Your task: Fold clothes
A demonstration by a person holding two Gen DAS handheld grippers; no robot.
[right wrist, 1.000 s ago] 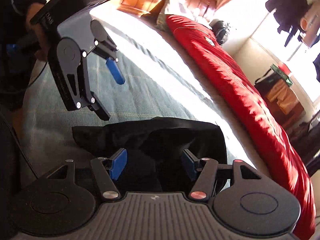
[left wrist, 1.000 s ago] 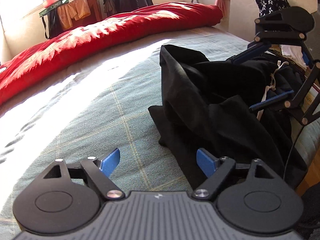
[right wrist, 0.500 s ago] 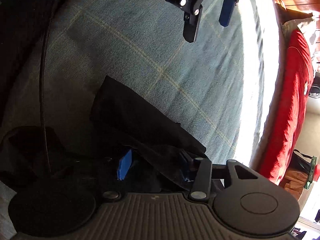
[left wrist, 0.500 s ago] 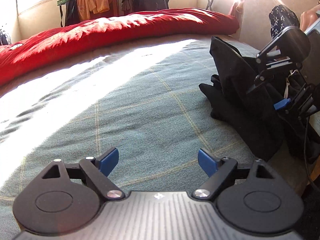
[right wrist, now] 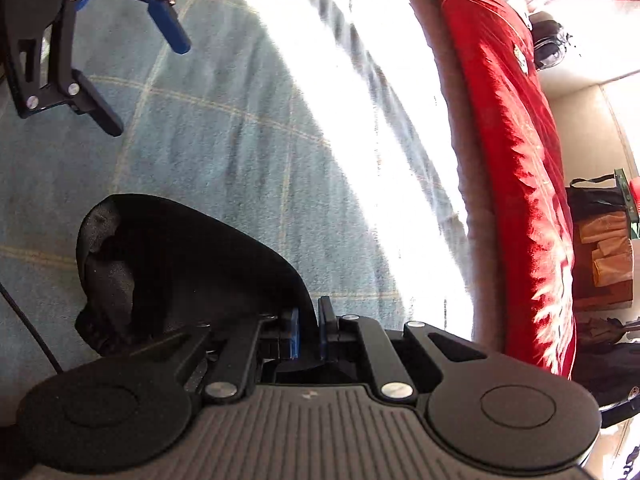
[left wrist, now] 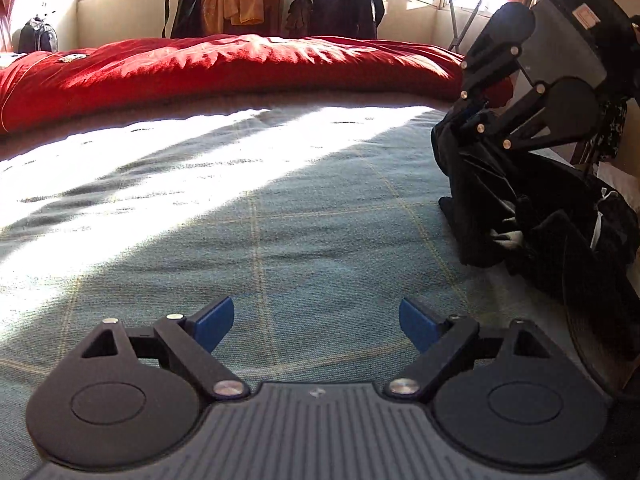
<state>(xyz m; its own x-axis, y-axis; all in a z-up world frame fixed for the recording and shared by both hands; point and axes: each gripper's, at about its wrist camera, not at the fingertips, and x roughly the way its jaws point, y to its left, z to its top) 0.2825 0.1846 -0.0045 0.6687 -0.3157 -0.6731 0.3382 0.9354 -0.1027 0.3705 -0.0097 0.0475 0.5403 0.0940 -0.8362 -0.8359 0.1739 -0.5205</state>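
Observation:
A black garment (left wrist: 520, 208) lies crumpled at the right side of the blue-green checked bedspread (left wrist: 280, 208). In the right wrist view my right gripper (right wrist: 307, 330) is shut on an edge of this black garment (right wrist: 192, 256), whose cloth runs up between the blue pads. My left gripper (left wrist: 316, 322) is open over bare bedspread, well left of the garment, with nothing between its fingers. The same left gripper (right wrist: 132, 76) shows at the top left of the right wrist view. The right gripper's black body (left wrist: 516, 92) rises above the garment.
A long red duvet (left wrist: 224, 64) lies bunched along the far side of the bed. Behind it stand a window wall, hanging dark clothes (left wrist: 344, 0) and a rack with orange cloth (left wrist: 240, 8). A strong sun patch crosses the bedspread.
My right gripper has closed its fingers on the black garment's edge. My left gripper has swung left, away from the garment, and stays open.

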